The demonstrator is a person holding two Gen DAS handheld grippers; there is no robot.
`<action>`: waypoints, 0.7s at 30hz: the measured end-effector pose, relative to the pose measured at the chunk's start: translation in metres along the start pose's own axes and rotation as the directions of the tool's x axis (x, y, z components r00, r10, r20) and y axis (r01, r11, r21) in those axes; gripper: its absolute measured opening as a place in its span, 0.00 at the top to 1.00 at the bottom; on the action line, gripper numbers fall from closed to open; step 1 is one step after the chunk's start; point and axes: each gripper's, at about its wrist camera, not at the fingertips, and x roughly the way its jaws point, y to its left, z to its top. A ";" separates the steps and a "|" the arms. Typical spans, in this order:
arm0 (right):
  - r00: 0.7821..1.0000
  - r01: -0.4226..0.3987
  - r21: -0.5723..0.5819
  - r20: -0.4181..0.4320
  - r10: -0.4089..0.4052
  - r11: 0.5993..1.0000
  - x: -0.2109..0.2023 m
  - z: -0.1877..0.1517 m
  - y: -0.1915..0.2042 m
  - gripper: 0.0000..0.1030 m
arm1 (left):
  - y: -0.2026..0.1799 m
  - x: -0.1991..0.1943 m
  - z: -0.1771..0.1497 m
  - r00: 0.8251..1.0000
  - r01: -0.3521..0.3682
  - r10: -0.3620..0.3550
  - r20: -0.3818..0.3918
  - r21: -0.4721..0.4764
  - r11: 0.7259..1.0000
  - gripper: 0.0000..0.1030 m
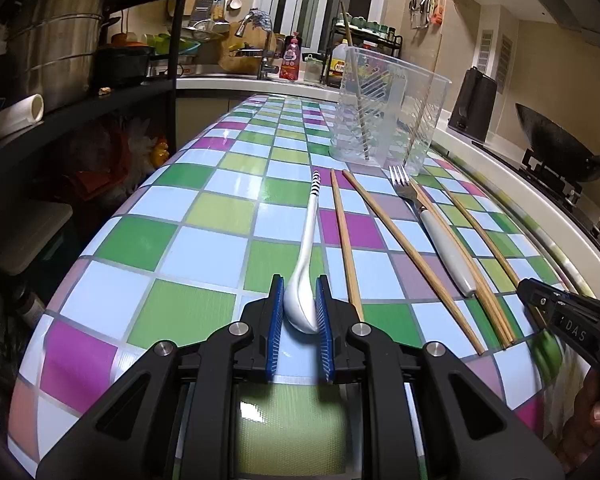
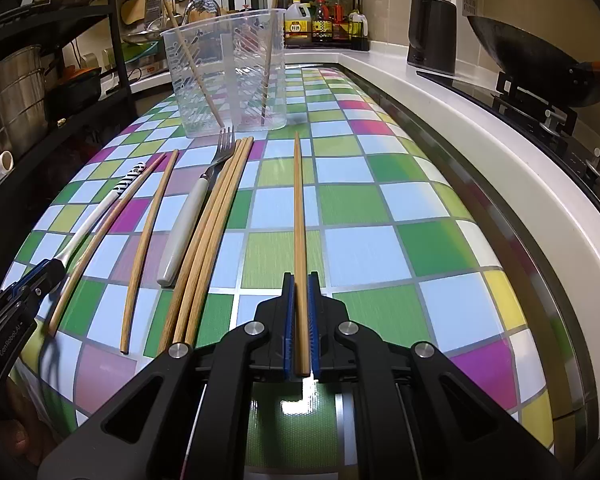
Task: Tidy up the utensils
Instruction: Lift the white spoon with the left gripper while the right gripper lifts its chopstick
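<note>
Low in the frames, our left gripper [image 1: 301, 300] clasps one glossy white ceramic spoon [image 1: 303, 280] by its bowl, and our right gripper [image 2: 301, 316] is clenched on one slim wooden chopstick [image 2: 299, 216]. Mid-frame on the checkered tablecloth [image 2: 360, 240] lie five more chopsticks [image 2: 204, 240] and one white-handled steel fork [image 2: 192, 216]. Toward the top, one clear ribbed plastic holder [image 2: 224, 76] stands upright with two chopsticks leaning inside.

Left tool [image 1: 300, 300] narrowly parted; right tool [image 2: 301, 304] clamped tight.

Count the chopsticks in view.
8 chopsticks: two in the holder, two loose between spoon and fork, three bundled beside the fork, one chopstick clamped in the right gripper. None seems hidden.
</note>
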 end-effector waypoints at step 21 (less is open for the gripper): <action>1.000 -0.004 -0.009 -0.002 0.004 1.000 0.000 0.001 0.003 0.94 | -0.008 -0.011 0.001 0.996 -0.067 0.064 0.069 0.041 0.997 0.89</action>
